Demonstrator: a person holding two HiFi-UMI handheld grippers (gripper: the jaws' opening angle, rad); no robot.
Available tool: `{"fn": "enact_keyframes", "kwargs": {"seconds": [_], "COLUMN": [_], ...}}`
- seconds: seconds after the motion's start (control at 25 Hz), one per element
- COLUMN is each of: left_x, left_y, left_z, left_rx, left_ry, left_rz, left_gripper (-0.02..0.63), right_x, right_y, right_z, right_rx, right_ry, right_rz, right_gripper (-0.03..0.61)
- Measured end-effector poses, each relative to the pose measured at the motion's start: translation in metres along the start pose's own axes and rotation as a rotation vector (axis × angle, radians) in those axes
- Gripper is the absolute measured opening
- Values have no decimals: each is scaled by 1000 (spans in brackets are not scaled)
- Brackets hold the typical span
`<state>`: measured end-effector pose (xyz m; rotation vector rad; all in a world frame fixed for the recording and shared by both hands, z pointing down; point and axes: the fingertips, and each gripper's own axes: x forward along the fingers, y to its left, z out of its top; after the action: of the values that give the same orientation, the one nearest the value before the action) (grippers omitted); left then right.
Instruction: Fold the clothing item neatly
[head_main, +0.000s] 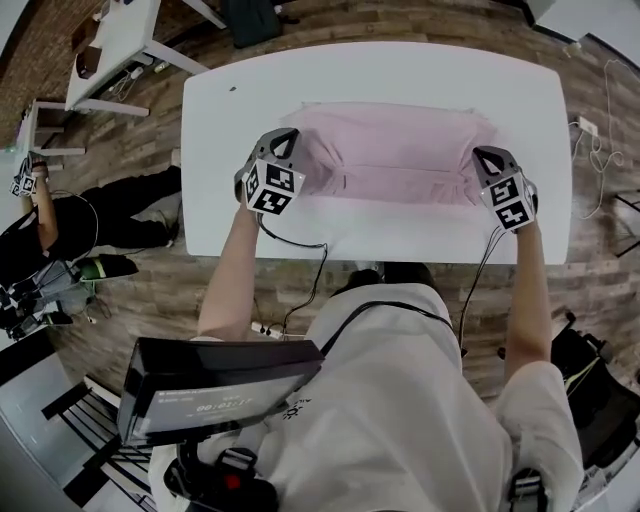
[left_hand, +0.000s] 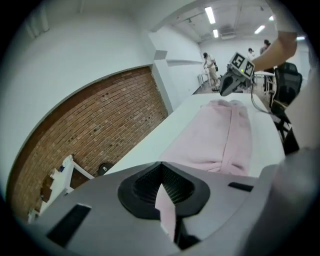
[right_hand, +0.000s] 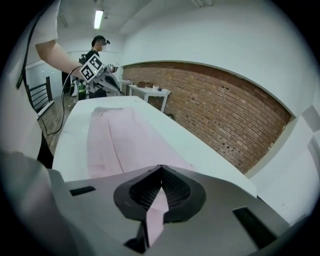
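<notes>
Ceiling strip lights (left_hand: 210, 15) shine bright; fisheye corners darken.

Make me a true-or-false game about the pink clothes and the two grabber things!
1. The pink garment lies on a white table. True.
2. The left gripper has its jaws wide open with nothing in them. False: the jaws are shut on a bit of the pink garment.
3. The right gripper pinches a bit of the pink garment. True.
4. Both grippers hold the same end of the garment. False: in the head view, the left one is at its left end and the right one at its right end.
5. The garment hangs off the table's edge. False: all of it is over the tabletop.
</notes>
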<state>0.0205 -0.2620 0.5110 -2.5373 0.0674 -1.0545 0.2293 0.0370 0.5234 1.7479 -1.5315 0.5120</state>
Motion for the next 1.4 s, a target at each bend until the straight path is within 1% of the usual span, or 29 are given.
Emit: {"fn": "enact_keyframes", "kwargs": {"seconds": [0.12,0.2,0.28,0.4,0.52,0.6,0.72,0.88,1.0,1.16,1.2,1.32,1.4], "left_x": [-20,-37,-56,-89,-119,-132,-160,-204,-225,-253,-260,-284,-301], "left_y": [-21,-40,-60,-84,-105,-118,-141,-169,-194,-230,-240,-271,-291], "left_z": [7,16,26,36,44,47,53,55,53,51,50,52,56], "left_rx": [-117,-182,-204,-213,-284,-303,-306,-338,-341,-299,-301,-346,-367], "left_ry": [-66,-121,-184,-272,-364,-400,-435,-480,-481,-457,-454,-464,-475], "left_rz": [-43,-97,-141,-160,-202,-221,-227,-196,-172,-161,-158,-135,-113], "left_gripper": [3,3,3,2,2,3,3,2,2,3,2,3,3], "right_x": [-19,-35,-53,-80,-108,-125,-164,-207,-229,-257,-264,-289,-305], "right_y": [20,35,51,79,107,123,152,192,206,222,229,251,265], "right_z": [15,23,26,28,31,34,37,36,25,17,13,-7,-21], "right_rx": [84,126,155,190,259,317,373,367,354,331,325,318,330], "right_ry": [-75,-122,-157,-201,-257,-301,-364,-418,-436,-463,-465,-468,-476], "right_rz": [-13,-22,-36,-62,-76,-80,-99,-94,-88,-63,-51,-17,-6], "right_gripper": [5,5,5,5,5,5,5,3,5,5,5,5,5]}}
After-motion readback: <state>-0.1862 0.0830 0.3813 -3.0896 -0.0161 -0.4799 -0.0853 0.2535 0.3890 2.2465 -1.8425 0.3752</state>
